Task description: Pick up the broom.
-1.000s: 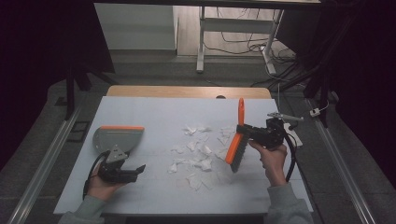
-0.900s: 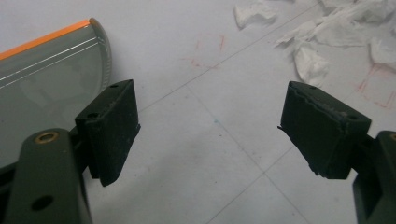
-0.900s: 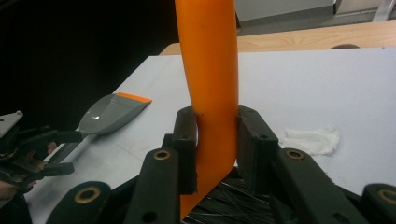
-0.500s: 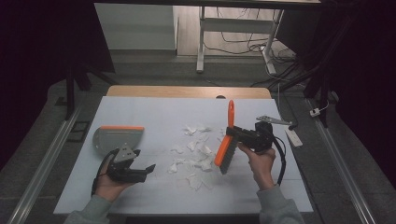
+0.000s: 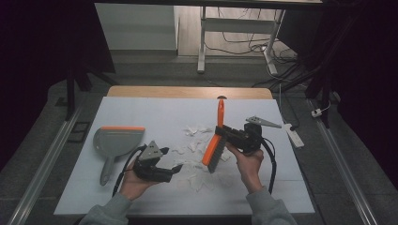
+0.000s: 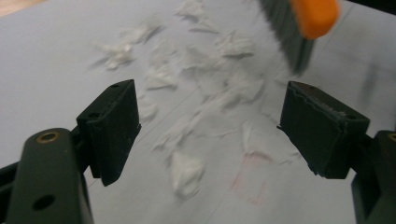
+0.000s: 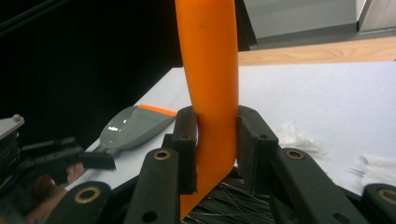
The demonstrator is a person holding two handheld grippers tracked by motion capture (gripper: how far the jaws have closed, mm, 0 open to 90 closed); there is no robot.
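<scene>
Nearest us, our left gripper [image 5: 174,169] hovers low over the white table [image 5: 141,108] with its jaws apart and nothing between them, pointing toward the paper scraps [image 6: 187,172]. If we drift it any further in, we risk scattering the scraps with the jaws or putting it in the path of the brush.

Just beyond, our right gripper [image 7: 215,154] has its jaws clamped on the orange handle of the brush [image 5: 215,150], with the bristles down at the right edge of the scraps. The grip sits low on a smooth, tapering handle, so we judge that a hard push against the table could make the brush twist or slip in the jaws. A fast stroke could also flick the light scraps outward instead of herding them, and some lie well apart from the main heap.

Further left, the grey dustpan [image 5: 115,140] lies flat on the table, well apart from the scraps, with its orange lip on the far side. Sweeping toward it as it lies, we would likely push scraps against its side or past it, unless our free gripper first brings it round.
</scene>
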